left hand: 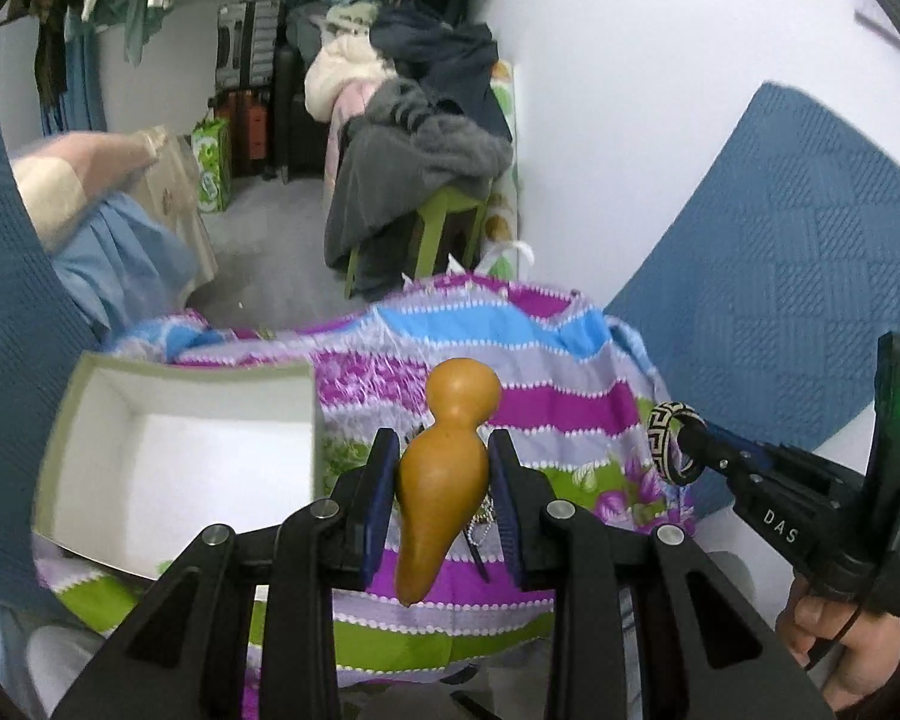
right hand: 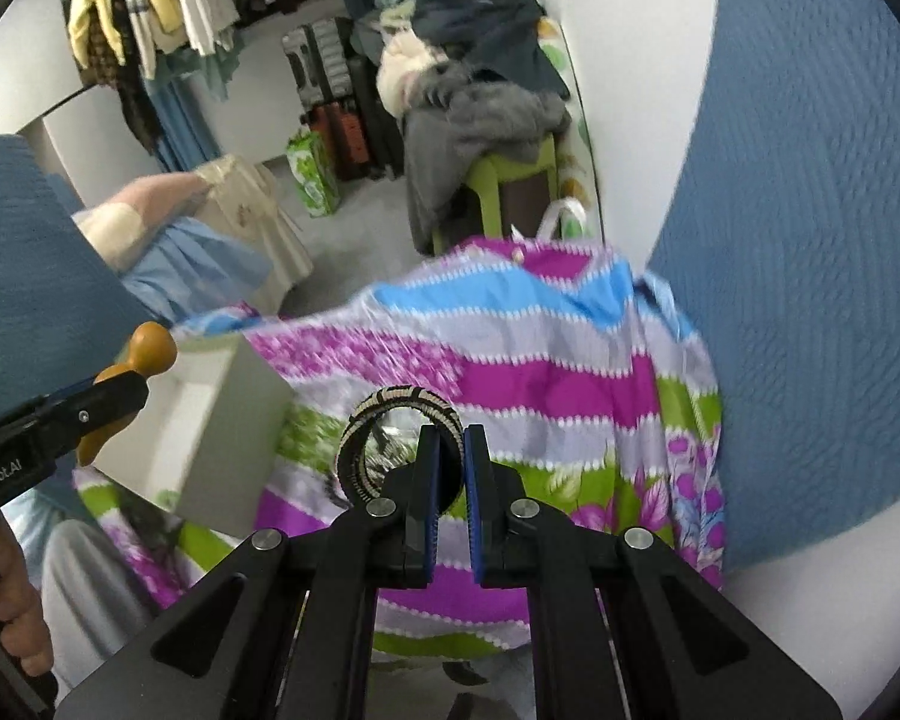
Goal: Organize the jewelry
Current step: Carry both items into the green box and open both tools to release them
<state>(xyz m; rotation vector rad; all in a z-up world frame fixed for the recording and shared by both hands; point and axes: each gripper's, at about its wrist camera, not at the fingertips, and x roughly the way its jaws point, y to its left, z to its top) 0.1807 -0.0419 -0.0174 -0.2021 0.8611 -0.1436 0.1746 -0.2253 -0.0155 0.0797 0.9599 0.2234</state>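
Observation:
My left gripper (left hand: 444,468) is shut on an orange-brown gourd-shaped pendant (left hand: 444,468), held above the striped floral cloth (left hand: 546,408). The gourd (right hand: 150,348) and left gripper also show at the left of the right wrist view. My right gripper (right hand: 450,468) is shut on a black-and-cream patterned bangle (right hand: 390,414), held above the cloth (right hand: 540,372). The bangle (left hand: 669,438) shows at the right of the left wrist view. An open white box (left hand: 180,456) lies on the cloth to the left, seen also in the right wrist view (right hand: 228,420). A silver chain (left hand: 480,525) lies on the cloth below the gourd.
Blue textured cushions (left hand: 768,264) stand right and left of the cloth. Beyond the cloth's far edge is the floor, with a green stool piled with clothes (left hand: 426,168), suitcases (left hand: 252,108) and hanging garments. A white wall (right hand: 630,90) is at the right.

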